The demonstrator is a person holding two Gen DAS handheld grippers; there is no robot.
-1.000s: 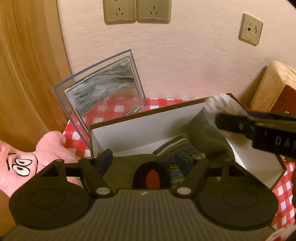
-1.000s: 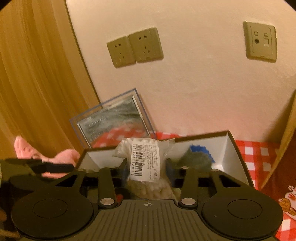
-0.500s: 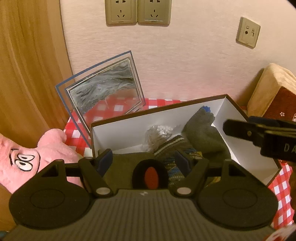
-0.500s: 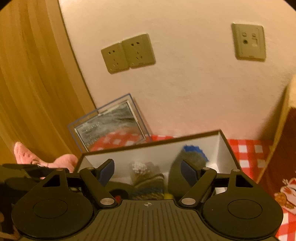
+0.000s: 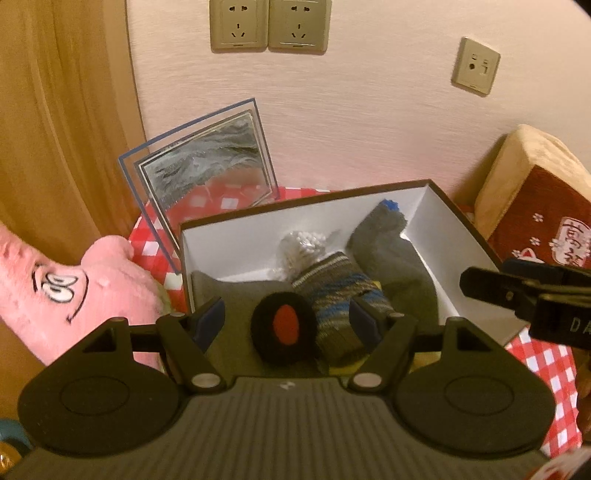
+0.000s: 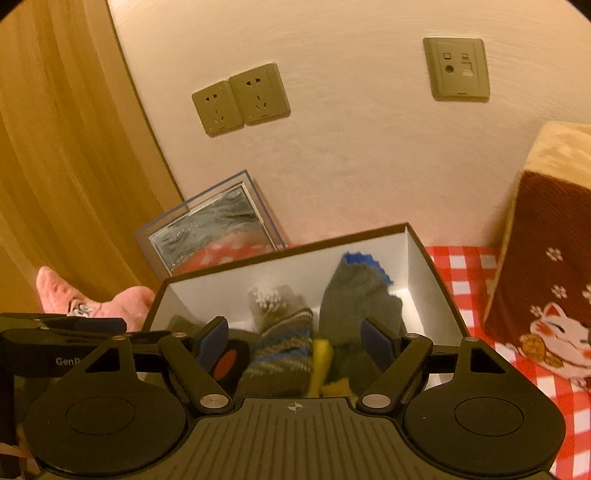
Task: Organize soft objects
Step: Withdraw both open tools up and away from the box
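A white-lined box (image 5: 454,225) (image 6: 417,258) stands on the red checked cloth. Inside lie a clear bag of white beads (image 5: 303,245) (image 6: 267,297), a striped knit sock (image 5: 340,291) (image 6: 284,347), a grey sock with a blue tip (image 5: 388,240) (image 6: 358,295), a grey piece with a black and red round patch (image 5: 282,325) (image 6: 227,360), and something yellow (image 6: 323,354). My left gripper (image 5: 288,317) is open and empty above the box's near side. My right gripper (image 6: 295,338) is open and empty above the box. A pink plush toy (image 5: 74,291) (image 6: 122,301) lies left of the box.
A framed sand picture (image 5: 207,170) (image 6: 210,221) leans on the wall behind the box. A beige and red cushion (image 5: 535,206) (image 6: 546,266) stands at the right. Wall sockets (image 5: 269,24) sit above. A wooden panel (image 5: 55,110) closes the left side.
My right gripper opened and let the bag of beads go; the bag now lies in the box. The right gripper then drew back and to the right. The left gripper stayed about where it was.
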